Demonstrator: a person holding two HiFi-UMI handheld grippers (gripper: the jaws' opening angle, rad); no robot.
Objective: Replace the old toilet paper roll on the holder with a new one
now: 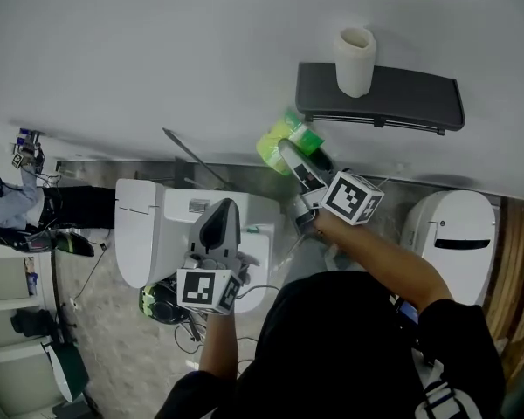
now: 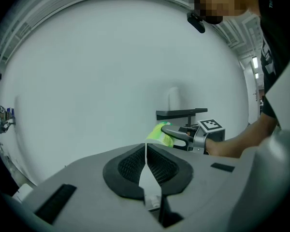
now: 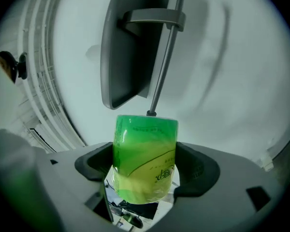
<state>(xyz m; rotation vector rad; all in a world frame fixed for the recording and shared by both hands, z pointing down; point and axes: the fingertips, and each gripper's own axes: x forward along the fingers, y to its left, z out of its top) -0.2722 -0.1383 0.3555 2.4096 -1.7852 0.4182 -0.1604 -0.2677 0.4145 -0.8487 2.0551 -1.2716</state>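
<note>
Green glossy film wrapped the new roll (image 3: 145, 153), with dark lettering printed on a paler yellow-green band. My right gripper (image 1: 301, 153) was clamped on it, one pad on each side of the cylinder. The roll's far end lay just below the tip of the thin bar (image 3: 162, 57) of the dark grey holder (image 1: 402, 94) on the white wall; contact could not be confirmed. A pale roll (image 1: 355, 61) stood upright on the holder's flat top. My left gripper (image 2: 145, 151) was closed with nothing between its jaws, well apart from the holder, above a white toilet (image 1: 148, 234).
</note>
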